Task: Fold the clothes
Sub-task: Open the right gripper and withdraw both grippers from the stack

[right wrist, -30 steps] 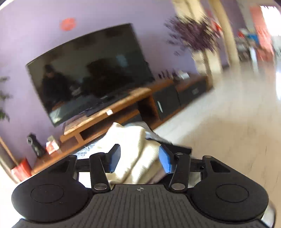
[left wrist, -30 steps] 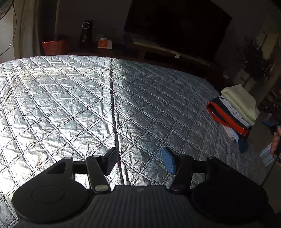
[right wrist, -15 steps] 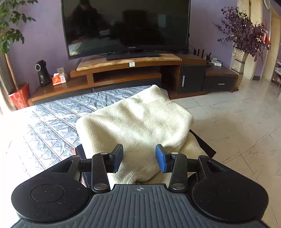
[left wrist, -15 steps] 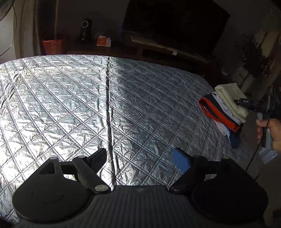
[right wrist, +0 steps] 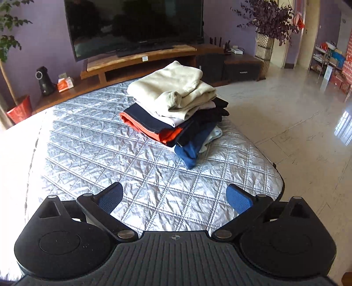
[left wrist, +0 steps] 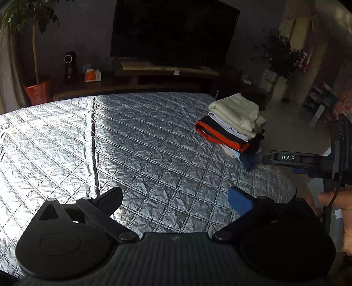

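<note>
Left tool (left wrist: pixel 175 199): fingers spread wide, nothing between them, hovering over the near part of the quilted silver counter (left wrist: pixel 132 140). One pad shows blue (left wrist: pixel 238 201); the other finger looks black in this light.

Right tool (right wrist: pixel 173 197): fingers likewise spread wide, both pads blue, nothing gripped. It hangs above the near right part of the counter (right wrist: pixel 99 149), close to the rounded right edge. In the left wrist view the right tool's body (left wrist: pixel 308 160) sits off the counter's right edge, lettering "DAS" on it, with the person's right hand (left wrist: pixel 338 209) on its handle.

Stack of folded clothes (right wrist: pixel 176 107): resting on the counter at its far right corner, well apart from both tools. Top layer is a cream fleece garment (right wrist: pixel 169 88); below it a white piece, then a navy and orange garment (right wrist: pixel 151 127), something black, and a blue garment (right wrist: pixel 191 149) at the base. Lower layers jut out toward the near side past the cream one. Same stack in the left wrist view (left wrist: pixel 233 123), lying against the right edge.

Beyond the far edge: a wooden TV stand (right wrist: pixel 140 59) carrying a large dark television (right wrist: pixel 136 24). Red plant pot (right wrist: pixel 19 110) on the floor off the far left corner; exact contents beyond a thin trunk not resolvable. A woven planter holding purple-leaved branches (right wrist: pixel 266 19) stands off the far right corner.
</note>
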The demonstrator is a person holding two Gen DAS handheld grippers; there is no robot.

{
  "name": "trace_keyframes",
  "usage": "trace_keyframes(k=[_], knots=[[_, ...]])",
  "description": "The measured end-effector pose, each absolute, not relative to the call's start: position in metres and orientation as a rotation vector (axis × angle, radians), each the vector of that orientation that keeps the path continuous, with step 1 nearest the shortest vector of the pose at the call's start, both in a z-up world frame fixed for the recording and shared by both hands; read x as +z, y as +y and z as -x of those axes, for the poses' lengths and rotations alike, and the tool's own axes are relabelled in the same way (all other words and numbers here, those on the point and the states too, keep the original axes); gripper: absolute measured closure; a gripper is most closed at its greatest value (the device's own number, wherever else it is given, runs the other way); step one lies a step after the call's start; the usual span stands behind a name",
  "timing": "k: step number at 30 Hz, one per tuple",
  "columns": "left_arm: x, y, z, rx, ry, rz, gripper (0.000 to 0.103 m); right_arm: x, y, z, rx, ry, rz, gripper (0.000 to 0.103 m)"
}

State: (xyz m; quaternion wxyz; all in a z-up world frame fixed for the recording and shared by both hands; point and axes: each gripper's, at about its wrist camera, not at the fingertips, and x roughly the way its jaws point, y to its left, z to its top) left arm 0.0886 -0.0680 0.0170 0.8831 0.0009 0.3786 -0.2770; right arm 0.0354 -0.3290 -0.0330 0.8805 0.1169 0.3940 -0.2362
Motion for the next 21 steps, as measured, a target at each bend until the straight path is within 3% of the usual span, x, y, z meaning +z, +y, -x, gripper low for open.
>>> trace_keyframes(k=[10, 17, 21], knots=[[0.003, -0.080, -0.023, -0.515, 0.926, -0.038, 0.002, -0.006, -0.307, 0.050, -0.602, 0.786, -0.410, 0.002], [0.019, -0.071, 0.020, -0.448, 0.836, -0.105, 0.001, 0.011, -0.271, 0.079, -0.553, 0.787, -0.339, 0.001], [0.022, -0.059, 0.035, -0.507, 0.909, -0.085, 0.001, 0.023, -0.256, 0.096, -0.549, 0.775, -0.331, 0.001]])
